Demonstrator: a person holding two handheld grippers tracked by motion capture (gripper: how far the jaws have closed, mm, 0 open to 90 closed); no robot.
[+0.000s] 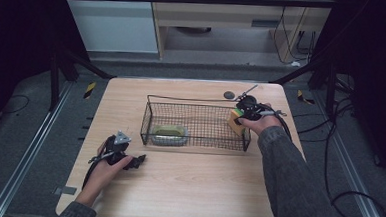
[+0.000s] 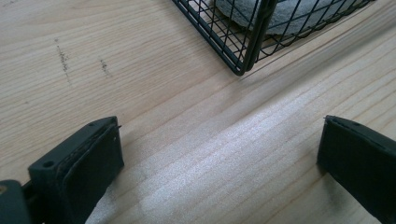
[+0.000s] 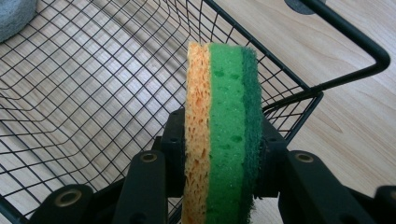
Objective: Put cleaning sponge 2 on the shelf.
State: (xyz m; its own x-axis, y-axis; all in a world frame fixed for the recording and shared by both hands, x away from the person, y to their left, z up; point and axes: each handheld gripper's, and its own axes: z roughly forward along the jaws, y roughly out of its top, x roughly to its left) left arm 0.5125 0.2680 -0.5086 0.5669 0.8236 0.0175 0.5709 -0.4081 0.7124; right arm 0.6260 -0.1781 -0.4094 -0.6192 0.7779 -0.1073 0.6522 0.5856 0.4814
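A black wire basket [image 1: 195,123] stands mid-table, and a grey dish [image 1: 168,134] with something olive in it lies in its left end. My right gripper [image 1: 241,117] is shut on an orange-and-green sponge [image 1: 236,121] over the basket's right end. In the right gripper view the sponge [image 3: 223,135] stands on edge between the jaws, above the basket mesh [image 3: 93,93]. My left gripper [image 1: 137,161] rests open on the table in front of the basket's left corner. In the left gripper view its fingers [image 2: 88,163] are wide apart over bare wood, near the basket corner [image 2: 240,70].
A small dark round disc [image 1: 228,95] lies on the wooden table [image 1: 187,188] behind the basket's right end. The basket's wire handle [image 1: 191,99] arches over the back. Cables trail off the right side.
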